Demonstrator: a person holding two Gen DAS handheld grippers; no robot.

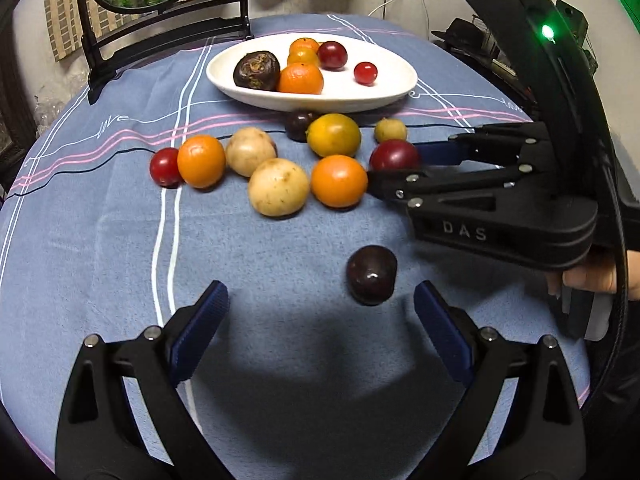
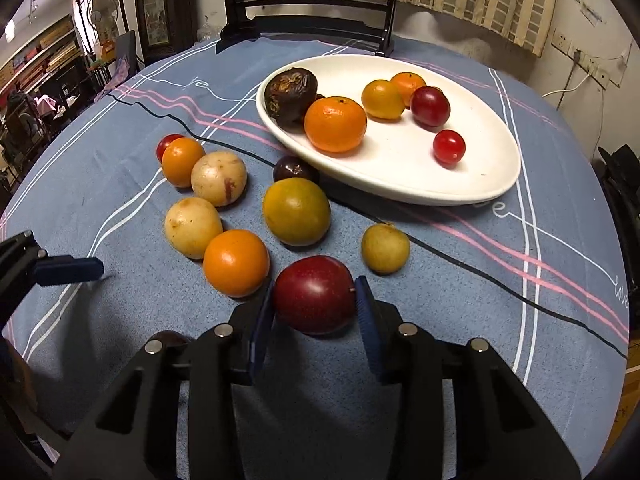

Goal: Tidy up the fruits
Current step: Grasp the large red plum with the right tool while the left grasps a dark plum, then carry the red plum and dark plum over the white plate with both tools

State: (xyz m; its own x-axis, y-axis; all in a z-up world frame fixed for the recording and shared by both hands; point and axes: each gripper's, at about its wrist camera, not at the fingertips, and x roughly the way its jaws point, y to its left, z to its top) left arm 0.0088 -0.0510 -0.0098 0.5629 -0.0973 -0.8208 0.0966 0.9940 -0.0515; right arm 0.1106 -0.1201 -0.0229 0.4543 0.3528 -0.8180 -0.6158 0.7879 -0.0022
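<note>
A white oval plate (image 1: pixel 384 96) (image 2: pixel 480 184) at the back of the table holds several fruits: oranges, a dark wrinkled fruit, red ones. More fruits lie loose on the blue cloth before it. My right gripper (image 2: pixel 314 300) (image 1: pixel 394 164) is shut on a dark red plum (image 2: pixel 314 294) (image 1: pixel 394 155), which rests on the cloth. My left gripper (image 1: pixel 320 304) is open and empty, low over the cloth. A dark purple plum (image 1: pixel 371 274) lies just ahead of it, nearer the right finger. One left finger shows in the right wrist view (image 2: pixel 68 270).
Loose on the cloth: two oranges (image 2: pixel 236 262) (image 2: pixel 182 161), two pale yellow fruits (image 2: pixel 193 227) (image 2: pixel 219 178), a green-yellow citrus (image 2: pixel 297 211), a small yellow fruit (image 2: pixel 385 248), a dark fruit (image 2: pixel 295 169) against the plate's rim. A black mirror stand (image 2: pixel 304 20) stands behind.
</note>
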